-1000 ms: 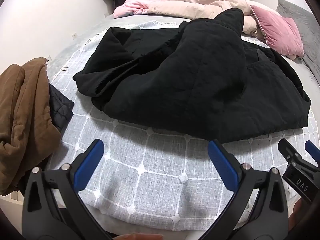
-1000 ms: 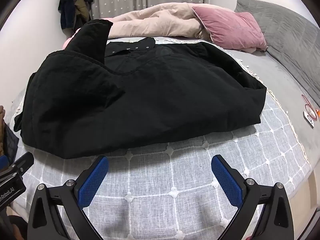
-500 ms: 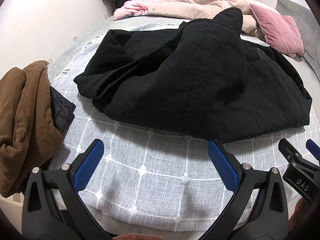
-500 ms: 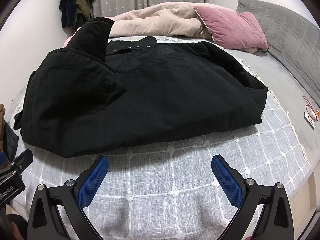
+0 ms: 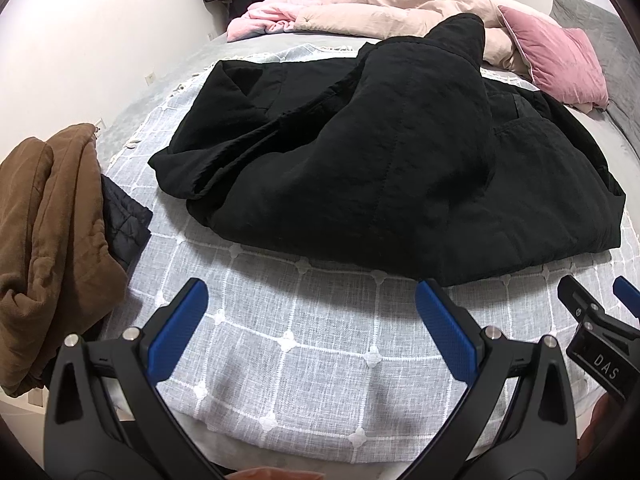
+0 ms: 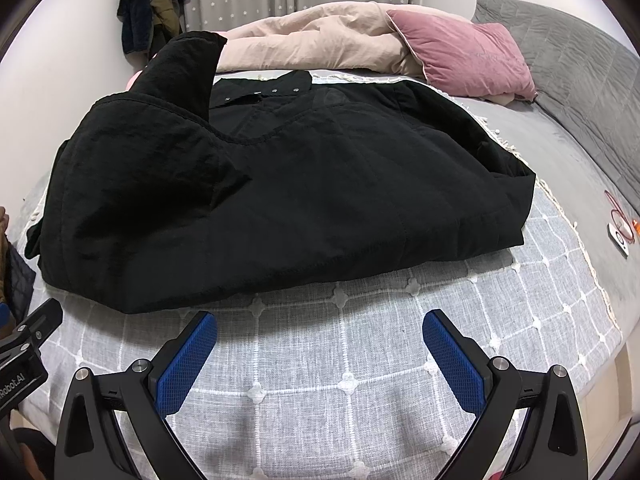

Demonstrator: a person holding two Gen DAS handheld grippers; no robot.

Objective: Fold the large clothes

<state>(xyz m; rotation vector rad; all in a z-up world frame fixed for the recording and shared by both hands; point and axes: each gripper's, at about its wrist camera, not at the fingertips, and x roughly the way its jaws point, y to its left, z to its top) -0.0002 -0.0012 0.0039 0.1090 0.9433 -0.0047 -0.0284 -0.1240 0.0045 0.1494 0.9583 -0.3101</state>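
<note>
On grey checked bedspread (image 5: 312,344), black jacket (image 5: 384,176) lying partly folded, 1 sleeve humped up toward the far side, near hem just beyond both tools. Left gripper (image 5: 312,316) hovering over bare bedspread, blue pads (image 5: 446,328) spread wide, holding nothing. Right gripper (image 6: 320,344) likewise wide open and empty, near the hem. Brown garment (image 5: 44,248) heaped at left. Pink pillow (image 6: 460,56) and beige duvet (image 6: 320,36) at far side.
</note>
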